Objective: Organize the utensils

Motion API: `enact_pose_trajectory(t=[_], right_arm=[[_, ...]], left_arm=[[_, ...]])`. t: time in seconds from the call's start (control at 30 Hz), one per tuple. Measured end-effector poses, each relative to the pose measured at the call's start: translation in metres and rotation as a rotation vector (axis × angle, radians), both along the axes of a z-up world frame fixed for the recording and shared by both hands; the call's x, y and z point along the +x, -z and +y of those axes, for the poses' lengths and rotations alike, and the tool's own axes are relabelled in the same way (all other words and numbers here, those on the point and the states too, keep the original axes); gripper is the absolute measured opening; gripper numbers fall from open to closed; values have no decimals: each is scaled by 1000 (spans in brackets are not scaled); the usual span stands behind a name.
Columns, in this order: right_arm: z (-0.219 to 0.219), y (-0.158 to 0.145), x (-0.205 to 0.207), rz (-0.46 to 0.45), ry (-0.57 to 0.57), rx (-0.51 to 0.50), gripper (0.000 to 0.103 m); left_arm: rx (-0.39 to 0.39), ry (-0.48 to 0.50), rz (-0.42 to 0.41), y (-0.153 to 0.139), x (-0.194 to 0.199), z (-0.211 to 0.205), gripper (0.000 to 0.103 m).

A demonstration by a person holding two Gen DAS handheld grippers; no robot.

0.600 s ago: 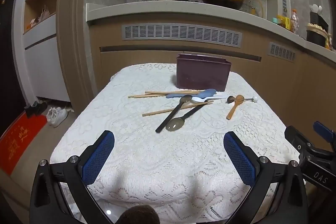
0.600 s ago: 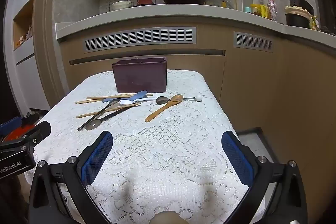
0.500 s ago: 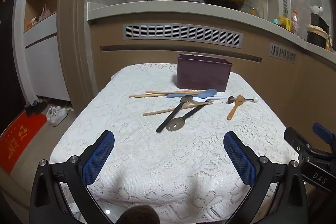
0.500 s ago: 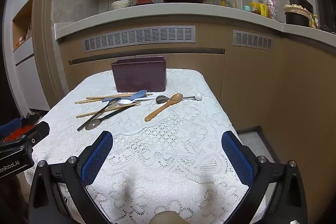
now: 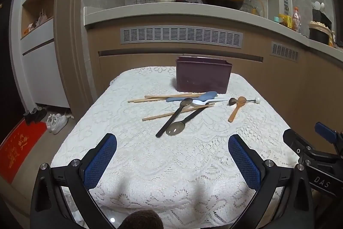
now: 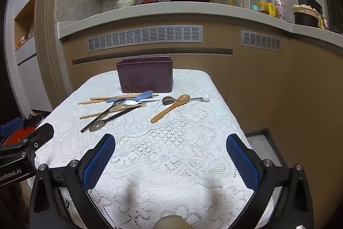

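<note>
A dark purple box (image 5: pixel 203 75) (image 6: pixel 145 75) stands at the far end of a table with a white lace cloth (image 5: pixel 171 164) (image 6: pixel 171 164). In front of it lie wooden chopsticks (image 5: pixel 150 99), a blue spoon (image 5: pixel 201 96), a white spoon (image 5: pixel 201 102), two black-handled spoons (image 5: pixel 175 117), a wooden spoon (image 5: pixel 235 109) (image 6: pixel 169 108) and a metal spoon with a white knob (image 5: pixel 244 101). My left gripper (image 5: pixel 171 156) is open and empty above the near table edge. My right gripper (image 6: pixel 170 155) is open and empty, also near the front edge.
A kitchen counter (image 5: pixel 193 12) with a wok and bowl runs behind the table. Cabinets stand close on the right. Shoes (image 5: pixel 56 121) and a red mat (image 5: pixel 17 153) lie on the floor at left. The other gripper shows at each view's side (image 5: pixel 317 156) (image 6: pixel 19 149).
Both grippers have shifted very slightly; the view of the table is nearly the same. The utensils have not moved.
</note>
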State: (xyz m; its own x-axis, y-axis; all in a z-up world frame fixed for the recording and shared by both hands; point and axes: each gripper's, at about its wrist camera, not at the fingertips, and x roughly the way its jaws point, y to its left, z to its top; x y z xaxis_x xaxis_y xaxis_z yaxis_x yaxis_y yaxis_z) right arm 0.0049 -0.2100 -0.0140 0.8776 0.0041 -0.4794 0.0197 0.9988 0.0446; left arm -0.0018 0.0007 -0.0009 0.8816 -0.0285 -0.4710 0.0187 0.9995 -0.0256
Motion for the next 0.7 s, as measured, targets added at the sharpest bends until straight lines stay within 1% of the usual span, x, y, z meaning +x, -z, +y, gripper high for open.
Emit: enact_pose_trajectory(t=[0.03,0.07,0.7], right_arm=[[2,2,2,3,0,2,103],[-3,-3,-2,7,-5,5,103],[-8,5,6,36,-7,30,103]], left_arm=[[0,0,0,0,0,0,103],[0,0,1,1,0,0,103],[4,-1,23,8,8,-2,103]])
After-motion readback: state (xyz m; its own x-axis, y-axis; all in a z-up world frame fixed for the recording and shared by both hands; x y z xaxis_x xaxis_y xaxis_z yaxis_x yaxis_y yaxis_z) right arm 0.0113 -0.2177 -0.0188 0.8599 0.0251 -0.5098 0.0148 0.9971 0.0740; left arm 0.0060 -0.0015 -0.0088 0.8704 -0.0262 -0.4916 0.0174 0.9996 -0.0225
